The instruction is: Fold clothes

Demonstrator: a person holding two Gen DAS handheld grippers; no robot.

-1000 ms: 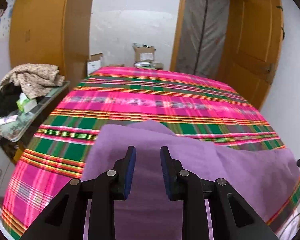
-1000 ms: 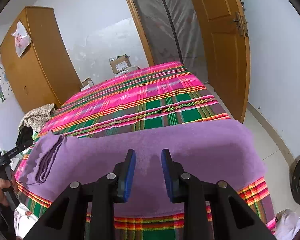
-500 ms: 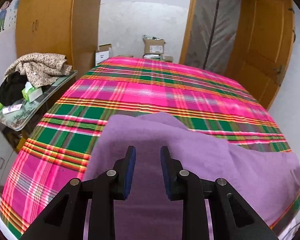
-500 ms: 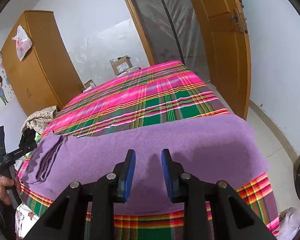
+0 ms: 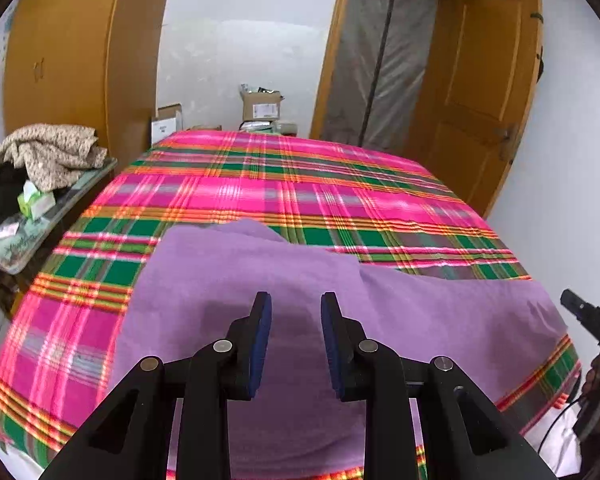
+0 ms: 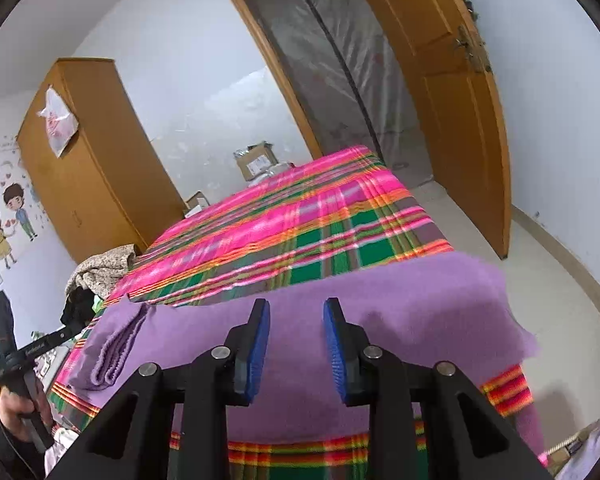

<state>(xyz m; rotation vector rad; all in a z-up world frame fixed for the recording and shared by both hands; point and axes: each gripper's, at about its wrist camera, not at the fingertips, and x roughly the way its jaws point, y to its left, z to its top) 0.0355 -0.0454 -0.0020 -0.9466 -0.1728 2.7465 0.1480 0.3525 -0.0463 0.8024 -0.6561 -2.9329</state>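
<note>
A purple garment (image 5: 440, 320) lies spread across the near end of a bed with a pink and green plaid sheet (image 5: 300, 184). Its left end is folded over into a thick roll (image 6: 116, 348). My left gripper (image 5: 295, 300) hovers over the garment's left part, open, with nothing between its blue pads. My right gripper (image 6: 295, 304) hangs over the garment (image 6: 420, 300) nearer its right end. Its jaws are opening and hold nothing. Each view shows the other tool at its edge, held by a hand (image 6: 16, 404).
A side table with a heap of clothes (image 5: 44, 152) stands left of the bed, by a wooden wardrobe (image 5: 60, 60). Cardboard boxes (image 5: 260, 106) sit past the far end. An open wooden door (image 5: 484, 92) and bare floor (image 6: 540, 260) lie to the right.
The left gripper has shifted sideways to the right over the garment. The right gripper has tilted and rolled a little, and its jaws stand slightly wider. The garment has not moved.
</note>
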